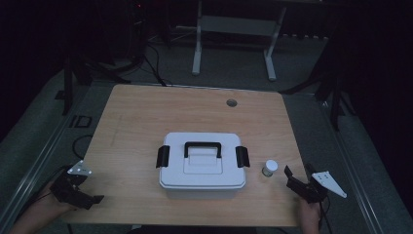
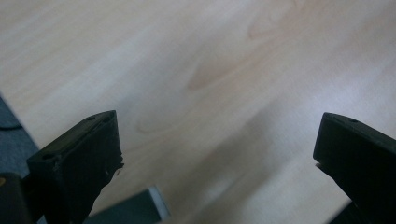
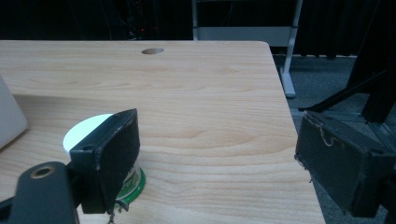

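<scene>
A white plastic box (image 1: 202,165) with a black handle and two black side latches sits closed at the middle of the wooden table (image 1: 146,117). Just right of it stands a small white-capped jar (image 1: 270,168). My right gripper (image 1: 297,183) is open near the table's front right corner, a little right of the jar; in the right gripper view the jar (image 3: 88,133) shows behind the left jaw, with a green base. My left gripper (image 1: 90,197) is open at the table's front left edge, over bare wood (image 2: 210,84).
A round cable hole (image 1: 231,103) is near the table's far edge. A white frame stand (image 1: 234,29) is on the floor beyond the table. Black stand legs flank the table left and right. Cables run over the grey floor.
</scene>
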